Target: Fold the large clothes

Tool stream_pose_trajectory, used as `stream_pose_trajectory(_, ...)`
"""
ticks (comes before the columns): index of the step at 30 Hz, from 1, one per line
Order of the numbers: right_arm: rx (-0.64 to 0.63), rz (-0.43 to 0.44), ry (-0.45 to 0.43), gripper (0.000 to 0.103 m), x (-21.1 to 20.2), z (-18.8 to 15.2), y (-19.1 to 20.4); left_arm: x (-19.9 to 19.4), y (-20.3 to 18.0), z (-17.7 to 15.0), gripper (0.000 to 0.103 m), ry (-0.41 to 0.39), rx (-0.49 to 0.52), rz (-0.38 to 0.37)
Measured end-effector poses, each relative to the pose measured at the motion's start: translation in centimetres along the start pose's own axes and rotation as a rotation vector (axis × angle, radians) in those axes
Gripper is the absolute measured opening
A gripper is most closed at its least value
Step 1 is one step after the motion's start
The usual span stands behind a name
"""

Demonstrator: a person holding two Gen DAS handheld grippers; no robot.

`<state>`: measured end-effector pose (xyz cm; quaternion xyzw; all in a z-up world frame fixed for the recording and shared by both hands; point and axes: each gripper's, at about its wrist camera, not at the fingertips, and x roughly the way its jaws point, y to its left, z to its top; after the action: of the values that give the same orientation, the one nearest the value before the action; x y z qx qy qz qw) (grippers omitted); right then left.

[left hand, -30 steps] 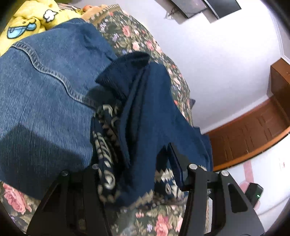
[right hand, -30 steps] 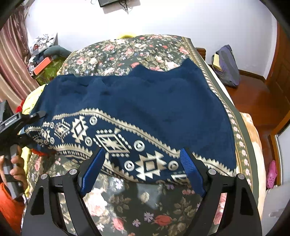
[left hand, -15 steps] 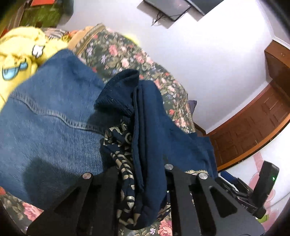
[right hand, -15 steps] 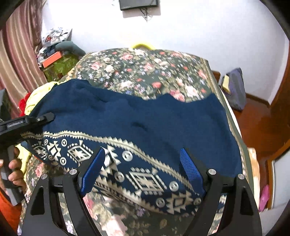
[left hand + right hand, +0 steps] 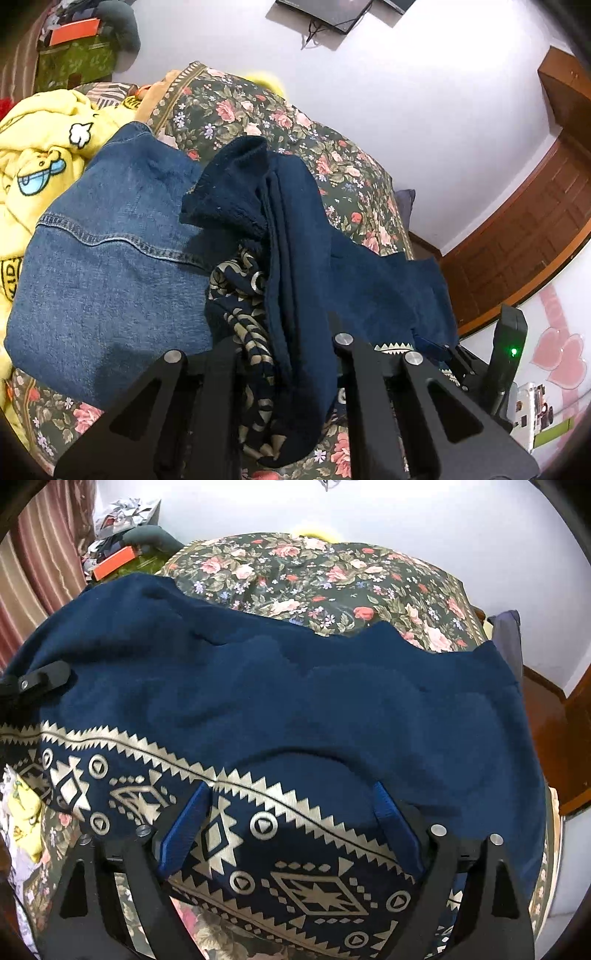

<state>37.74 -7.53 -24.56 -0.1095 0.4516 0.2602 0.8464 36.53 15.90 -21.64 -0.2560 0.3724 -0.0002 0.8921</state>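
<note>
A navy sweater with a cream geometric band lies spread across the floral bed. In the left wrist view its edge is bunched into thick folds and held up off the bed. My left gripper grips that bunch, with fabric filling the gap; its jaws are opening slightly. From the right wrist view, the left gripper's finger sits on the sweater's left edge. My right gripper hangs low over the patterned hem, its jaws opening wide. The hem lies between the blue pads, and they do not press on it.
A blue denim garment and a yellow cartoon-print garment lie left of the sweater. The floral bedspread runs to the white wall. A grey bag and wooden floor lie right of the bed, clutter at far left.
My left gripper closed on the bunched sweater edge and lifted it. My right gripper moved in low over the patterned hem, which now lies between its pads.
</note>
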Motion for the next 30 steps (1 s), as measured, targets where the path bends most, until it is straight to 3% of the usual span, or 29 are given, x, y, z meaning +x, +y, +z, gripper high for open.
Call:
stream_pose_trajectory(1, -0.001, 0.003, 0.003, 0.088, -0.2, -0.1, -0.1, 0.1, -0.3, 0.1, 0.018, 0.006, -0.002, -0.001)
stream_pose_trajectory(3, 0.002, 0.009, 0.012, 0.088, -0.6, -0.3, -0.2, 0.3, -0.4, 0.3, 0.040, 0.013, -0.030, -0.032)
stream_pose_trajectory(4, 0.005, 0.012, 0.014, 0.088, -0.8, -0.5, -0.3, 0.4, -0.4, 0.3, 0.043, 0.015, -0.050, -0.046)
stream_pose_trajectory(10, 0.023, 0.024, 0.016, 0.088, -1.3, -1.2, -1.0, -0.6, 0.4, -1.9, 0.044, 0.016, -0.098, -0.061)
stream_pose_trajectory(13, 0.027, 0.027, 0.015, 0.088, -1.6, -1.5, -1.2, -1.3, 0.7, -3.5, 0.038, 0.019, -0.070, -0.048)
stream_pose_trajectory(15, 0.026, 0.021, 0.016, 0.088, -1.6, -1.6, -1.2, -1.2, 1.1, -4.2, 0.019, 0.029, -0.059, -0.027)
stream_pose_trajectory(18, 0.019, 0.016, 0.015, 0.088, -1.8, -1.9, -1.2, -0.6, 2.0, -4.0, 0.008, 0.039, -0.075, -0.017)
stream_pose_trajectory(21, 0.018, 0.013, 0.007, 0.088, -2.2, -2.0, -1.3, -0.9, 1.1, -3.0, 0.005, 0.014, -0.053, -0.019)
stream_pose_trajectory(26, 0.056, 0.028, -0.014, 0.088, -3.0, -1.2, -2.2, -3.4, -5.0, -1.0, 0.004, -0.100, 0.145, -0.018)
stream_pose_trajectory(30, 0.117, 0.034, -0.055, 0.088, -3.5, -0.1, -3.2, -3.6, -7.2, 0.0, 0.004, -0.126, 0.172, -0.042)
